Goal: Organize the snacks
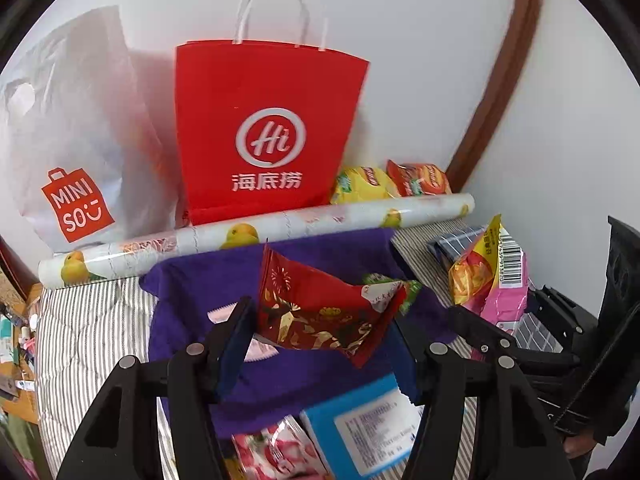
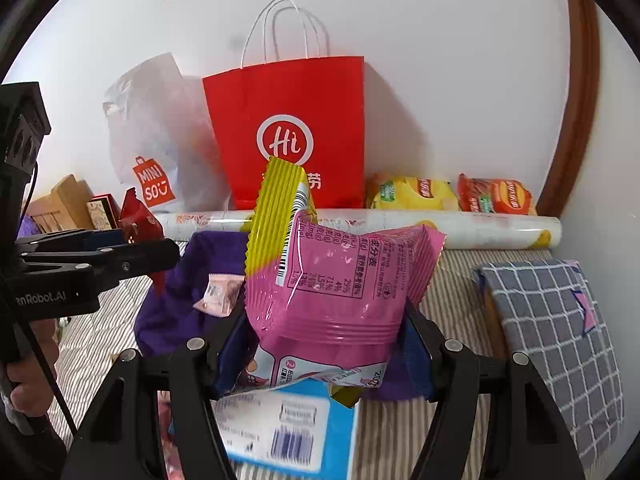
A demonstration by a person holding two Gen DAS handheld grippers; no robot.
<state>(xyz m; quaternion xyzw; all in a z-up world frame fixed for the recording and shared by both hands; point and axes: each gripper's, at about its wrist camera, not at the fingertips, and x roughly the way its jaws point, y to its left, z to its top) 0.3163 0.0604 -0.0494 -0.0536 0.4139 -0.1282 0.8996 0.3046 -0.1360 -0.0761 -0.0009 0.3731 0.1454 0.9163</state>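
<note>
My left gripper (image 1: 324, 336) is shut on a red snack packet (image 1: 320, 308) with gold print, pinched by its two side edges above a purple cloth (image 1: 192, 280). My right gripper (image 2: 328, 344) is shut on a pink and yellow snack packet (image 2: 336, 288), held upright with its back label facing the camera. Each gripper shows in the other's view: the left one (image 2: 158, 250) with the red packet (image 2: 138, 216) at the left, the right one (image 1: 500, 312) with the pink packet (image 1: 492, 280) at the right. A red paper bag (image 1: 264, 128) (image 2: 292, 132) stands open against the wall ahead.
A white plastic bag (image 1: 76, 140) leans left of the red bag. A fruit-printed roll (image 1: 256, 232) lies across in front. Yellow (image 2: 412, 194) and red (image 2: 496, 196) chip bags sit behind it. A blue box (image 2: 288, 428), a small pink sachet (image 2: 220, 292) and a checked cushion (image 2: 552, 320) lie on the striped bedding.
</note>
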